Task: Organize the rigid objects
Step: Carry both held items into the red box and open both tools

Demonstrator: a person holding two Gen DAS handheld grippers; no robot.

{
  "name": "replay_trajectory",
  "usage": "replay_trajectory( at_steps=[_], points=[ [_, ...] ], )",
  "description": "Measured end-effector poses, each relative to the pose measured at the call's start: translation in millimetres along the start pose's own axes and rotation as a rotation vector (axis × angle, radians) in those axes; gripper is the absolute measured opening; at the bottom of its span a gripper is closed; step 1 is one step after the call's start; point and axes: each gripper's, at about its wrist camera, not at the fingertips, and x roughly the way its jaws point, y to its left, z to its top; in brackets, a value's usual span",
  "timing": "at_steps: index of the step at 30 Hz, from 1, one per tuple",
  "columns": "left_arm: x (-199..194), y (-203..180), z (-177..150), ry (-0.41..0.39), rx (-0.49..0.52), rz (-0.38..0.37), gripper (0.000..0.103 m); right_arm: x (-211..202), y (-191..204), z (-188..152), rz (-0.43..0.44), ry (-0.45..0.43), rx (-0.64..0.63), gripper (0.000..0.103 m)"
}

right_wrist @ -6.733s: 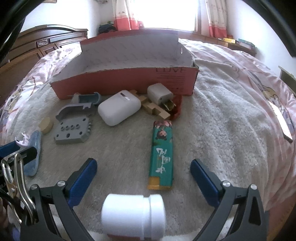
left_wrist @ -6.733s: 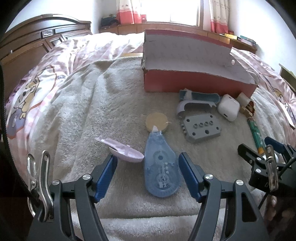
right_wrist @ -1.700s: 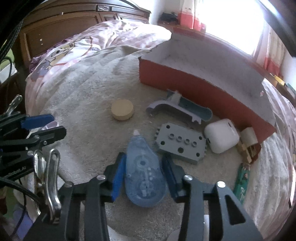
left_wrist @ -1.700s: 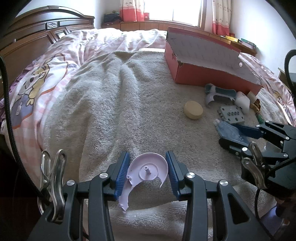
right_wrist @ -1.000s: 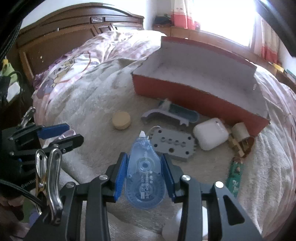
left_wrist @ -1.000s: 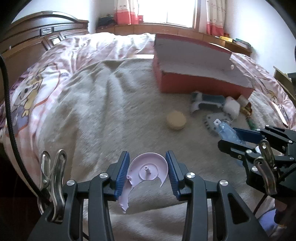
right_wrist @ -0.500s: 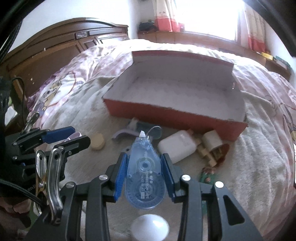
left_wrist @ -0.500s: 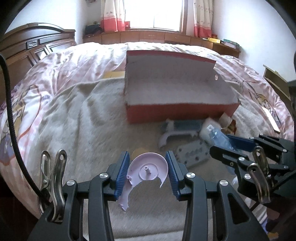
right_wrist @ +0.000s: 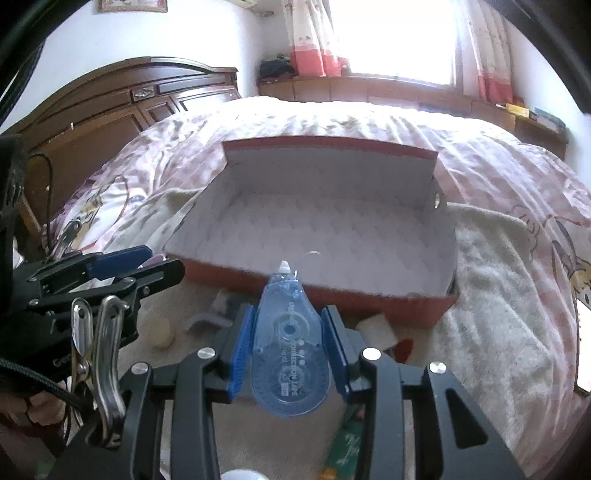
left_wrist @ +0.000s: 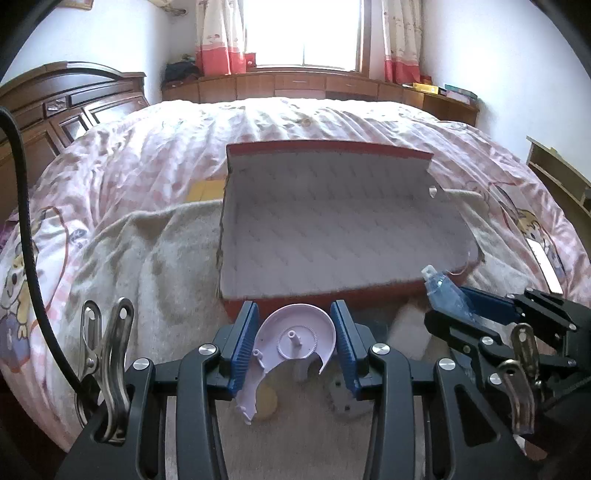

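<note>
Both held pieces (left_wrist: 295, 343) nearer box (left_wrist: 332, 295)

1. I see daylight entering through the window (left_wrist: 303, 33) at the far wall; its pane is blown out to pure white in both views.
2. The curtains (right_wrist: 310, 37) glow around that glare.
3. The bed (left_wrist: 147, 155) is evenly and softly lit.
4. The red box (right_wrist: 332, 291) casts a dim shadow along its near wall, and the small items there are blurred.
5. Fisheye distortion bends the room, and black vignette fills the corners.
</note>
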Motion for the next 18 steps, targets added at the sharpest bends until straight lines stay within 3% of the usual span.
replay_trajectory(
  at_steps=[18],
  points=[
    [59.5,0.0,38.9,0.051,-0.083,0.038,0.042,42.4,-42.0,41.9,-0.044,-0.006,0.113,0.039]
  ],
)
